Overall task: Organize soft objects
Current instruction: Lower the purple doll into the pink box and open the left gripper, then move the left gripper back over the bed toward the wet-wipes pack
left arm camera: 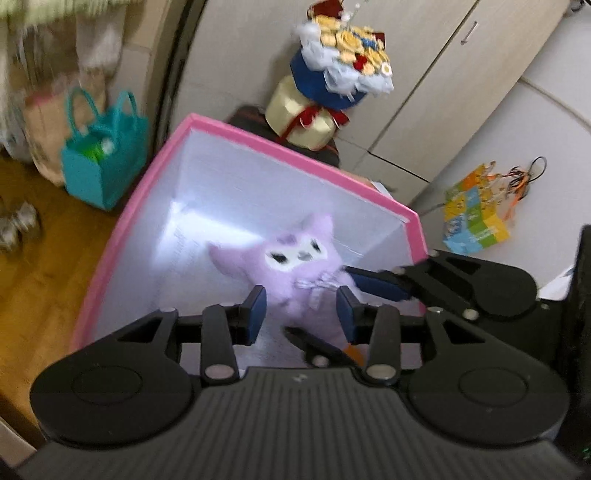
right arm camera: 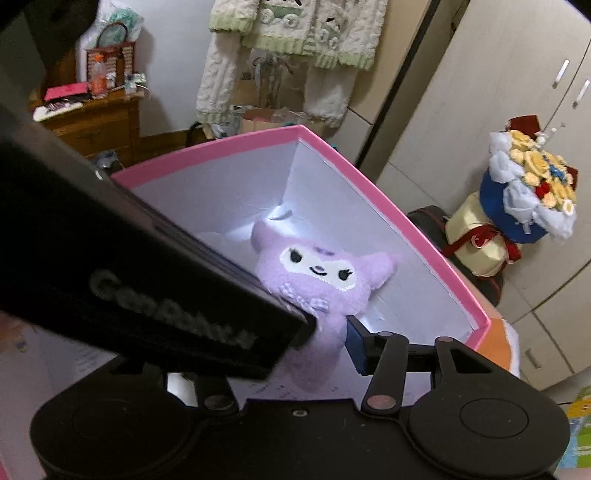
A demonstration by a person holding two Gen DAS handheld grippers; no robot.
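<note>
Pale cupboard doors [left arm camera: 417,74] with slim metal handles back the scene, and a wooden floor [left arm camera: 33,258] shows at the left of the left wrist view. On that floor stands a teal tote bag [left arm camera: 103,162]. A bouquet of yellow and white paper flowers in blue wrap [left arm camera: 347,62] sits beside the cupboards, and a cream and green fleece garment [right arm camera: 295,33] hangs on the wall in the right wrist view.

A large box with a pink rim and white inside [left arm camera: 229,155] fills the middle of both views. Inside it lies a soft lilac plush toy with a white face and a checked bow [left arm camera: 299,266], face up on the box floor.

The left tool [left arm camera: 301,310] points down into the box with its blue pads either side of the toy's lower body; the pads stand a little off the fabric, so the jaws are slightly parted and grip nothing. The right tool [right arm camera: 332,339] reaches in beside it. One blue pad lies against the toy's side, but the left tool's black body hides the other, so I cannot tell whether it grips the toy.
</note>
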